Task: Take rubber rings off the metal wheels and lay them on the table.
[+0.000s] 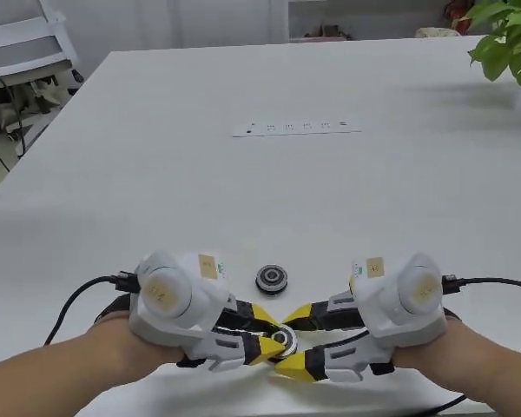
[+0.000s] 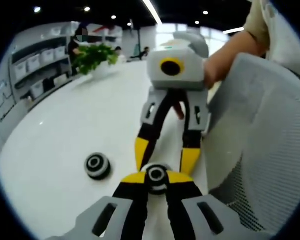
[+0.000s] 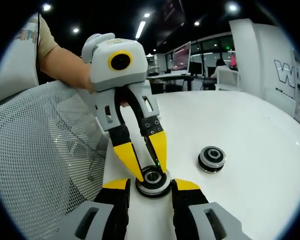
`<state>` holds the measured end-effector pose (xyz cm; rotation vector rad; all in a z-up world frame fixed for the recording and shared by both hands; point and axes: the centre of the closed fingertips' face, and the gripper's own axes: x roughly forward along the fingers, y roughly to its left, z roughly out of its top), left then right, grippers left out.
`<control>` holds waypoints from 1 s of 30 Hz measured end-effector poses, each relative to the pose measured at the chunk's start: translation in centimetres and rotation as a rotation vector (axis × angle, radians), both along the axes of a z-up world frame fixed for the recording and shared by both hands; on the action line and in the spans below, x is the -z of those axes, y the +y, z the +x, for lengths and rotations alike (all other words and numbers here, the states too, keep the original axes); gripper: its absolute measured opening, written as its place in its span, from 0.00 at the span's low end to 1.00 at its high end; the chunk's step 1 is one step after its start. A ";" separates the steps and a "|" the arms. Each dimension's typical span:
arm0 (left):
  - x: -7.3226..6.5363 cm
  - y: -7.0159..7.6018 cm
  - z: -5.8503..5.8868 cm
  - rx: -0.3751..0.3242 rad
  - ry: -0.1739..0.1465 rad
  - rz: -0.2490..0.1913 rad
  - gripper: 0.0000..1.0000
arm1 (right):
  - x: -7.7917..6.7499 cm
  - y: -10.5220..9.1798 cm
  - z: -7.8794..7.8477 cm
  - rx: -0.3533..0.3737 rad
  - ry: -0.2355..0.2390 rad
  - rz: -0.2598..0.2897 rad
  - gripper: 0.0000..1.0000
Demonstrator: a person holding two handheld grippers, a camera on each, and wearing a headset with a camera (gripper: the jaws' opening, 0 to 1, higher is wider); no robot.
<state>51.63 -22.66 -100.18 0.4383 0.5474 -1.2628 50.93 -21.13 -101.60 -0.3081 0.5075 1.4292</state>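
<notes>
Left gripper: its jaws are clamped on the near wheel, which sits at the front edge of the surface, just before the person. The clamp presumably anchors the metal body so that it cannot turn or slide while its rubber ring, apparently not yet removed, is worked loose.

Second wheel: it lies flat on the surface just beyond the two grippers, untouched and within easy reach for a later turn.

Right gripper: set in from the opposite side, its jaws bracket the same near wheel closely. Whether they press on it cannot be told. The opposed placement would let one gripper hold while the other peels.

Both wheels seem to carry their rings, so the task appears to be at its start.
</notes>
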 end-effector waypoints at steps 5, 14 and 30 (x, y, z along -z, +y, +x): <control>0.0 0.0 0.0 -0.001 0.000 -0.002 0.13 | 0.0 -0.1 0.2 0.009 -0.016 -0.003 0.26; 0.0 0.0 0.1 -0.004 0.001 -0.004 0.13 | -0.1 -0.7 0.1 0.022 -0.020 -0.009 0.24; 0.0 0.0 0.1 -0.012 0.001 -0.010 0.13 | 0.4 -2.0 0.0 0.053 -0.007 -0.039 0.11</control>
